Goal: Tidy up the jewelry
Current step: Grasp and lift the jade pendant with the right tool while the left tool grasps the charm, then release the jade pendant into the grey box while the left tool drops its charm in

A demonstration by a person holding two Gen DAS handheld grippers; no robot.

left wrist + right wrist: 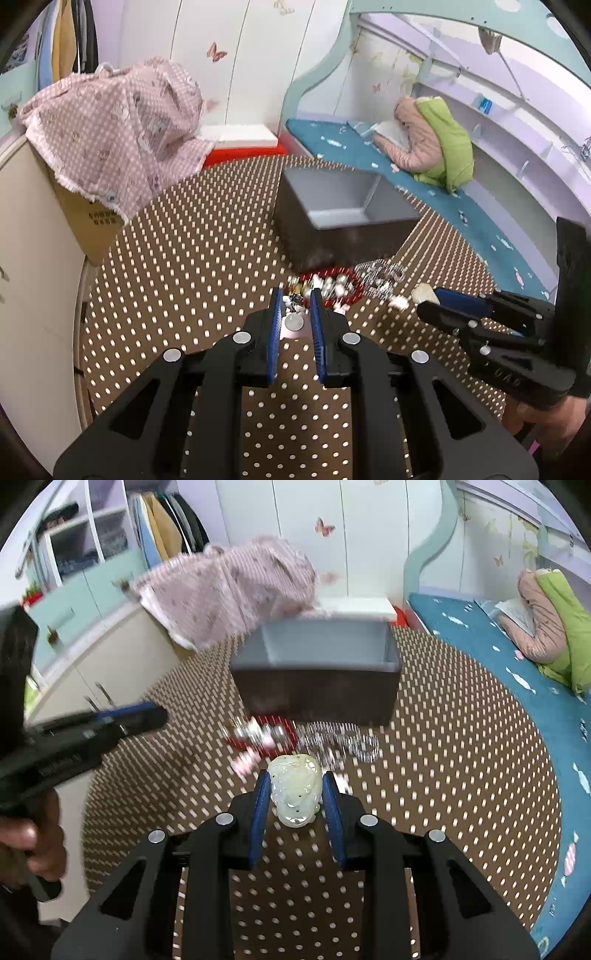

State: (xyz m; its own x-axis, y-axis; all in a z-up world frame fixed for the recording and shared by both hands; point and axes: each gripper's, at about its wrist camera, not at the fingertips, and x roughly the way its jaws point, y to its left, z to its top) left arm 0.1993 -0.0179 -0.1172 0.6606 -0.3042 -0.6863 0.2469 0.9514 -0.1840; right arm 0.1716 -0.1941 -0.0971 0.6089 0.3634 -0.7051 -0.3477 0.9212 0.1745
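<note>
I am holding the right tongs (295, 794) pinching a pale carved pendant (294, 794), their blue pads pressing against both of its sides. The pendant is sitting above the brown perforated table (461, 775), on the near side of the grey box (317, 686).

My left tongs (296, 310) are closing on a small pink item with a round silver disc (293, 322); the pads are sitting narrowly spaced on either side of it, though I cannot tell whether they are truly touching it.

The rest of the jewelry is lying in a heap just in front of the box's near wall: a red bead strand (332, 275), silvery beads (325, 286) and a silver chain piece (382, 278) at the heap's right end. Motion blur is smearing these.

The box is standing open on the table; its inside is showing grey. A pink dotted cloth (118, 133) is draping over a cardboard carton (86, 225) to the left of the box.
</note>
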